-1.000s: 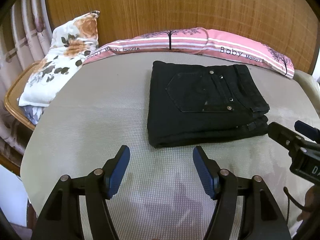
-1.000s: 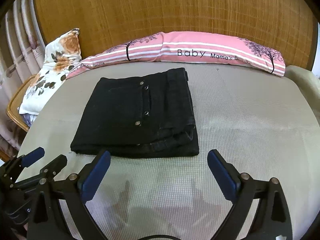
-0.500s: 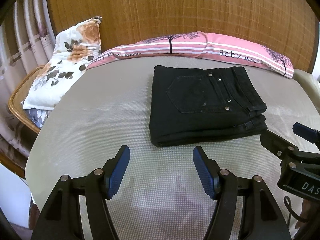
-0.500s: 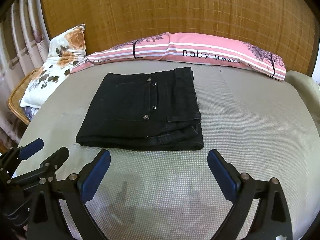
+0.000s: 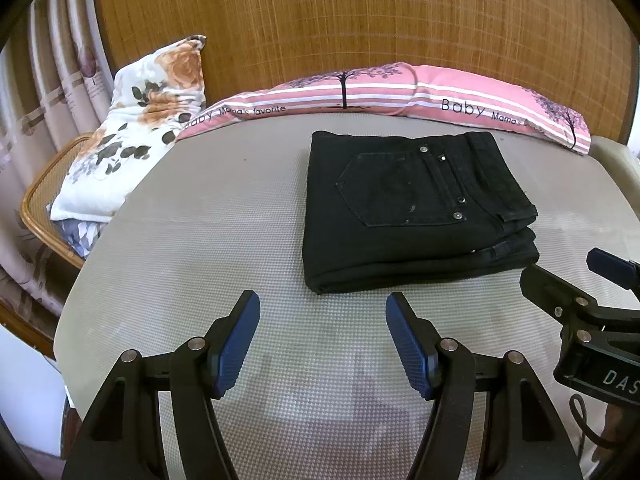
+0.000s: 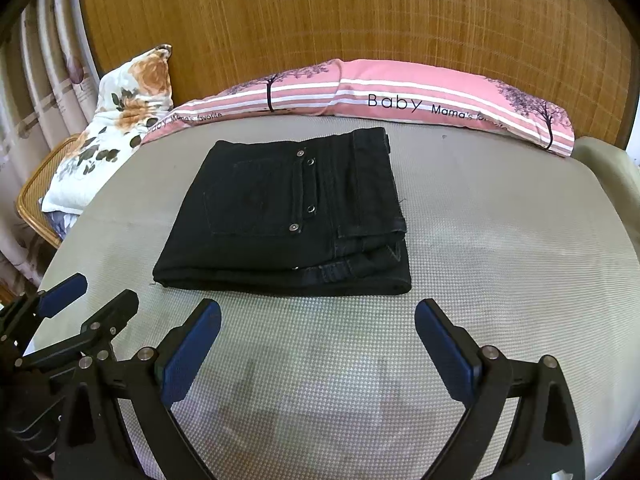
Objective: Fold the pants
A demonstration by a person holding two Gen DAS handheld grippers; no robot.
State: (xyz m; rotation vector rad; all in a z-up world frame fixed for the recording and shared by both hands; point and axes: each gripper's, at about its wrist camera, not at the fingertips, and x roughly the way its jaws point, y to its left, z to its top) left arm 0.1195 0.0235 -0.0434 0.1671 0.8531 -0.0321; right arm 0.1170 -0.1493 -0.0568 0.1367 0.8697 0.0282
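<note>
Black pants [image 5: 412, 212] lie folded into a thick rectangle on the grey mat [image 5: 200, 240], back pocket and rivets facing up. They also show in the right wrist view [image 6: 288, 220]. My left gripper [image 5: 322, 344] is open and empty, hovering over the mat just short of the pants' near edge. My right gripper [image 6: 318, 348] is open wider and empty, also just short of the near edge. Each gripper shows at the side of the other's view: the right one [image 5: 576, 280] and the left one [image 6: 88, 300].
A pink striped pillow [image 5: 400, 96] lies along the far edge against a woven wall panel. A floral cushion [image 5: 136, 128] leans on a rattan chair [image 5: 36, 200] at the left. The mat [image 6: 520, 260] drops off at its left and right sides.
Both grippers have drawn back and risen a little from the folded pants, so the pants look smaller and farther. The pants have not moved. Both grippers stay open.
</note>
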